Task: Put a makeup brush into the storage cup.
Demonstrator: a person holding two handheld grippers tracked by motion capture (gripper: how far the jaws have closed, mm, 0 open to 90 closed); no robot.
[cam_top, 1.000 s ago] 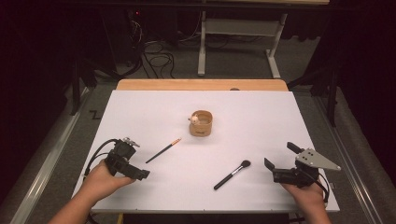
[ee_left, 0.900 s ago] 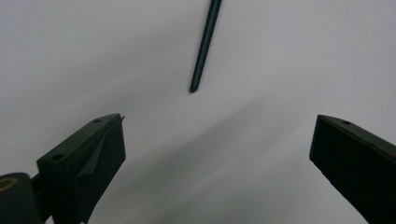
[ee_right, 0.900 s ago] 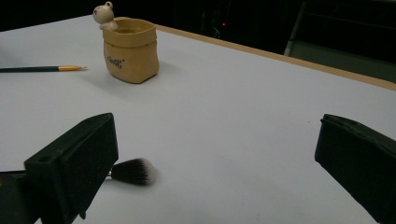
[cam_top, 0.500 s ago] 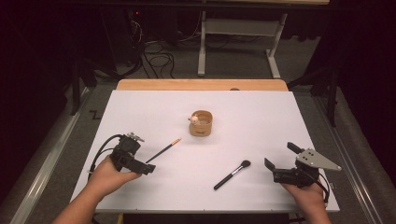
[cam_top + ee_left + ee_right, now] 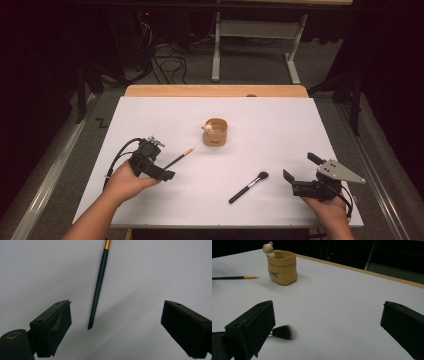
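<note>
Closing in on the thin brush (image 5: 98,287), the left gripper (image 5: 161,174) has its jaws spread wide, though they have just been narrowing a little, and nothing is pinched yet: in the left gripper view the dark pointed tail of the brush lies flat on the white table (image 5: 280,130) between the two jaws, nearer the left one, touching neither. To do this well, I judge the gripper should slide a bit farther along the handle so the pads meet the thicker part rather than the tapering tip, centre the handle between the jaws, and come low enough to catch so slim a stick. Beyond the gold band, farther out, stands the small tan pot (image 5: 215,132). The right gripper (image 5: 300,182) rests well apart, also spread, with the fluffy brush (image 5: 248,186) near it.
</note>
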